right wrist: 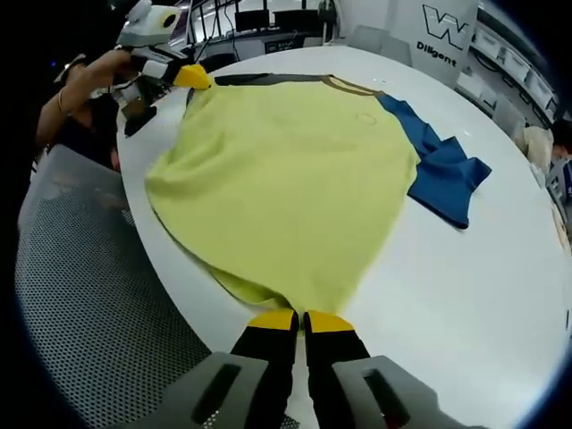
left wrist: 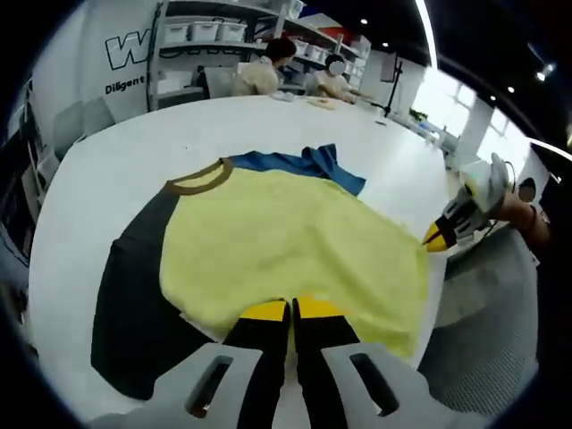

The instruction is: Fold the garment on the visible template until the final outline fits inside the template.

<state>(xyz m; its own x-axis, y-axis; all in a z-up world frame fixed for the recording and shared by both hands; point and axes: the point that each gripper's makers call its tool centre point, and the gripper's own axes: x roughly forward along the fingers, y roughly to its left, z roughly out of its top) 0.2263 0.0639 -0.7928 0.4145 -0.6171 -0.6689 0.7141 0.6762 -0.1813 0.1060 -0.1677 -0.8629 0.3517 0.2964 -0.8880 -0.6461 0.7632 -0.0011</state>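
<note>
A yellow T-shirt (left wrist: 286, 241) with a brown collar (left wrist: 198, 179), a dark grey sleeve (left wrist: 134, 304) and a blue sleeve (left wrist: 304, 163) lies spread on the white table (left wrist: 116, 170). In the left gripper view my left gripper (left wrist: 291, 310) is shut on the shirt's near edge. My right gripper (left wrist: 436, 237) comes in from the right at the shirt's far corner. In the right gripper view my right gripper (right wrist: 302, 319) is shut on the yellow hem of the shirt (right wrist: 286, 170). There, the left gripper (right wrist: 193, 77) meets the shirt's corner at upper left, held by a hand (right wrist: 94, 76).
The table's curved edge (right wrist: 170, 259) runs close under the hem, with a grey mesh surface (right wrist: 89, 313) beyond it. People (left wrist: 264, 71) sit at the far end of the table. Shelves with bins (left wrist: 201, 31) stand behind them.
</note>
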